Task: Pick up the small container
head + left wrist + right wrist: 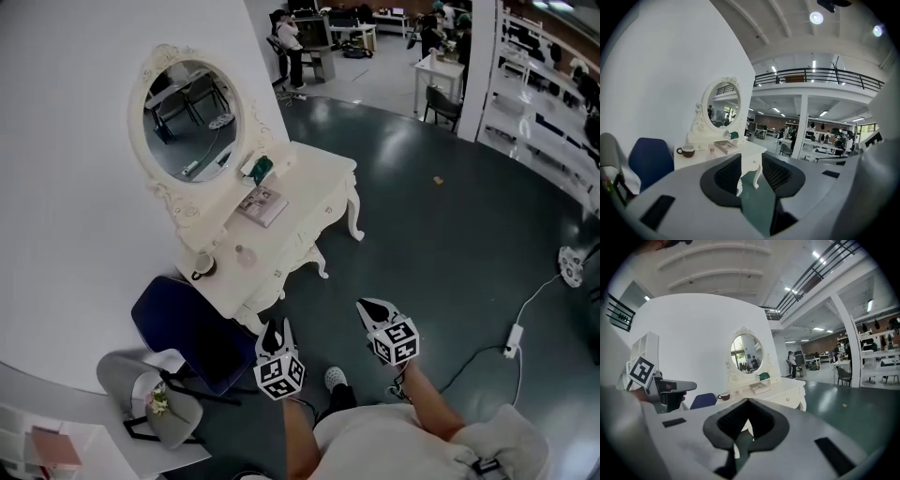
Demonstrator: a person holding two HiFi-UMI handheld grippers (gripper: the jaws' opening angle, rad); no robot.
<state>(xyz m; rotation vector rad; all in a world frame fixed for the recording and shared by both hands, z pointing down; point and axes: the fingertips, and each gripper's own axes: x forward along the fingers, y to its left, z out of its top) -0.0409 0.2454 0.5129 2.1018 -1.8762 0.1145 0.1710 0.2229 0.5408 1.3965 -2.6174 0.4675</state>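
Note:
The small pinkish container [246, 254] stands on the white dressing table [314, 173], between a brown cup [202, 268] and a book [262, 204]. In the left gripper view the container [711, 149] is a tiny jar just right of the cup [686, 151]. Both grippers hang over the dark floor, well short of the table. My left gripper [275, 330] points toward the table; its jaws stand apart with nothing between them [751, 159]. My right gripper [373, 311] is beside it, jaw tips together and empty [747, 404].
A blue chair [187, 330] is tucked at the table's near end, with a grey chair [150, 398] holding flowers beside it. A green box [262, 169] sits under the oval mirror [190, 120]. A white cable and adapter [514, 339] lie on the floor at right.

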